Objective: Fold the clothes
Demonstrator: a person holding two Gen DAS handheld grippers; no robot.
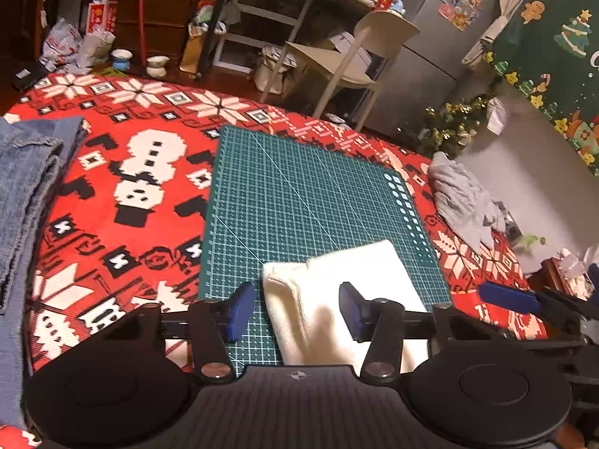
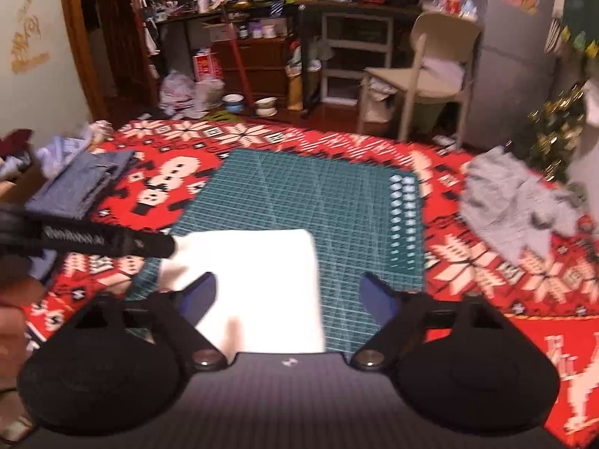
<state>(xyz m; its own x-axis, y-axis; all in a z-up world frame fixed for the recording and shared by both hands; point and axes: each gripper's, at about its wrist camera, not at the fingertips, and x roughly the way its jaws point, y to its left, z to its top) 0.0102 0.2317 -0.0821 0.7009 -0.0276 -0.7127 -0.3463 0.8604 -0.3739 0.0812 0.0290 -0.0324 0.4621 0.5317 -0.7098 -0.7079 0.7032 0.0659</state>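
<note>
A cluttered home living room at Christmas: a red snowflake-and-snowman patterned tablecloth [image 1: 123, 172] fills the foreground; beyond it stand a beige plastic chair [image 1: 348, 60], a magnet-covered silver fridge [image 1: 441, 18] and dark wooden drawers [image 2: 254, 63].

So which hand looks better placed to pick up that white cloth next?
Probably the left gripper: its open fingers sit either side of the folded white cloth's edge on the green mat. The right gripper, also open, has only one finger over it.
</note>
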